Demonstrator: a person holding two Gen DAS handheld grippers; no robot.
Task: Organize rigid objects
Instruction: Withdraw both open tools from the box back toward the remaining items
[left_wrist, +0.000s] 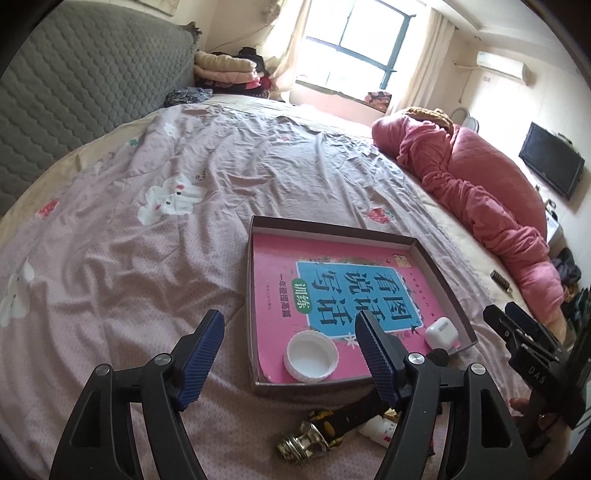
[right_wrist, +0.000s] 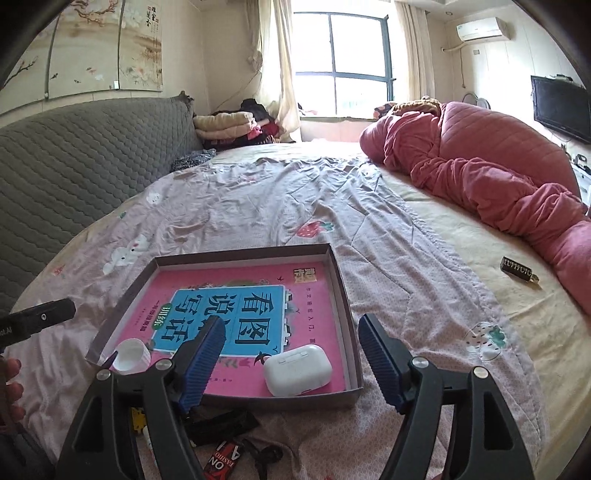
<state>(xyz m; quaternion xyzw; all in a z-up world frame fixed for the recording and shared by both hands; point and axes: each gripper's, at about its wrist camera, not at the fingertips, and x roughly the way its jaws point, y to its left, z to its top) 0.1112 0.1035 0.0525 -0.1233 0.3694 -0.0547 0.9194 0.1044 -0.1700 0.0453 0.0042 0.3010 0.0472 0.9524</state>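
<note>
Fingers wide on both sides and nothing between them: the left gripper (left_wrist: 291, 360) hangs with its blue pads spread over the near edge of the shallow box (left_wrist: 439, 258), and the right gripper (right_wrist: 291, 363) is just as wide and just as empty above the same edge.

Just past the left pads, inside the box, sits the white cap (left_wrist: 311, 356), mouth up. Ahead of the right pads lies the white earbud case (right_wrist: 297, 370), tucked toward the near right corner. Both rest on the pink workbook (right_wrist: 240, 314) that lines the box floor.

Below the fingers, outside the box on the bedsheet (left_wrist: 147, 258), the leftovers wait: a brass-ended dark object (left_wrist: 317, 435), a small white bottle (left_wrist: 375, 430) and a red-and-black pack (right_wrist: 221, 463). Well off to the right of the right fingers, a dark little block (right_wrist: 517, 268) lies by itself.

Risks? I'd say the soft, rumpled sheet is the worry: press down and the box tips, cap and case slide. The two grippers are close together over one edge, so they could clash. That brass-ended object looks round and may roll.

Writing: the workbook cover carries large Chinese characters, upside down from here, too warped for me to vouch for. The pack shows "ON" and what looks like "FASHIO". The right gripper's frame, seen from the left wrist, reads "DAS".
</note>
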